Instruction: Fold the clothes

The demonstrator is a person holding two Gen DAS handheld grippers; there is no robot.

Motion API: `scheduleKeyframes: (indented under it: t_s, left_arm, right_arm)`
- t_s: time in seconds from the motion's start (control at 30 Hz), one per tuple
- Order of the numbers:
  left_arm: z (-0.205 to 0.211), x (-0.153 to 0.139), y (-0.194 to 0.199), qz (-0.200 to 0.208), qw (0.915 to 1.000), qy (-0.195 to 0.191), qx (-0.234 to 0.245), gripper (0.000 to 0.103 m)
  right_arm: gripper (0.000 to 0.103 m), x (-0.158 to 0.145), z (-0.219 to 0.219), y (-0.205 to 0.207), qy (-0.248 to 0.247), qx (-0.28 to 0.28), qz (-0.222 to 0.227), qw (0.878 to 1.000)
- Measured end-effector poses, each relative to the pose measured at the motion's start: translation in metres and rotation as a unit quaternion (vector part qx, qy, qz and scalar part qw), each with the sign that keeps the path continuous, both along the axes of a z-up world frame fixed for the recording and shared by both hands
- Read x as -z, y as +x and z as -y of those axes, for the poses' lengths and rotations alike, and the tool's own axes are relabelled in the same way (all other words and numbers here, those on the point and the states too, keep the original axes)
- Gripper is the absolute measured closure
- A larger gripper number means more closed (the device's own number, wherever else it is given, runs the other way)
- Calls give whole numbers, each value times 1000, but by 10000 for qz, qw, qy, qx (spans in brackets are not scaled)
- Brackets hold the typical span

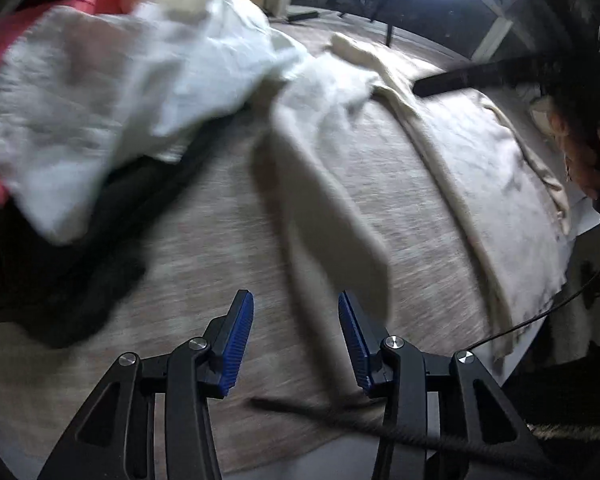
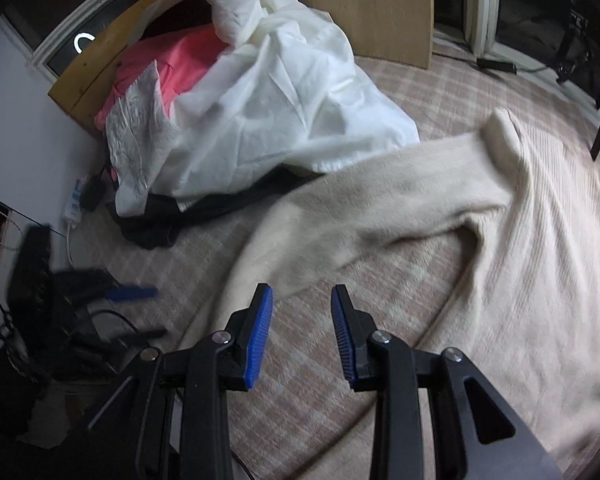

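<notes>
Left wrist view: left gripper (image 1: 296, 340) pointed steeply down over the checked bedcover (image 1: 188, 280), blue pads (image 1: 240, 344) standing apart with nothing pinched between them; cream sweater (image 1: 480, 168) spread flat to the right, one sleeve (image 1: 332, 216) trailing down toward the right pad and passing close beside it, contact not discernible through the blur; heap of white fabric (image 1: 112, 92) over pink cloth (image 1: 4, 56) and a dark garment (image 1: 60, 272) at left; a hand (image 1: 584, 160) at the far right edge. Right wrist view: right gripper (image 2: 302, 336) likewise aimed downward, jaws parted to a narrow gap and empty, poised just above the sleeve's lower edge (image 2: 340, 236); sweater body (image 2: 540, 260) lying to the right, its sleeve stretched leftward toward the white heap (image 2: 268, 108); left gripper visible as a blurred dark shape with a blue pad (image 2: 132, 293) at the left. Step in hand, as judged: laying-out finished, sleeve fold about to begin. Next move, as judged: descent onto the sleeve edge, closure on a single layer, then a carry across the sweater body, kept clear of the neighbouring heap.
</notes>
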State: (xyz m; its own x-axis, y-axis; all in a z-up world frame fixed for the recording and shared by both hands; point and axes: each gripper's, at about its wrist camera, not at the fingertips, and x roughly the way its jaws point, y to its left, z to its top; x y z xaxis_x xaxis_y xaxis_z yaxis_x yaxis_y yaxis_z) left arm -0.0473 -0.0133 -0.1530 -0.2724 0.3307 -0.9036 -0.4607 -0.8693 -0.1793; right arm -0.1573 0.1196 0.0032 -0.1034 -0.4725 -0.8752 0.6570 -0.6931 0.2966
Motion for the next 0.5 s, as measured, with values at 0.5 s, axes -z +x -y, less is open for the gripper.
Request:
scheduleKeyframes:
  t_s: [0.5]
  left_arm:
    - [36,-77,5,-1041,9929,517,-247,98]
  right_arm:
    - [59,-33,-84,-107,90,1504,157,9885]
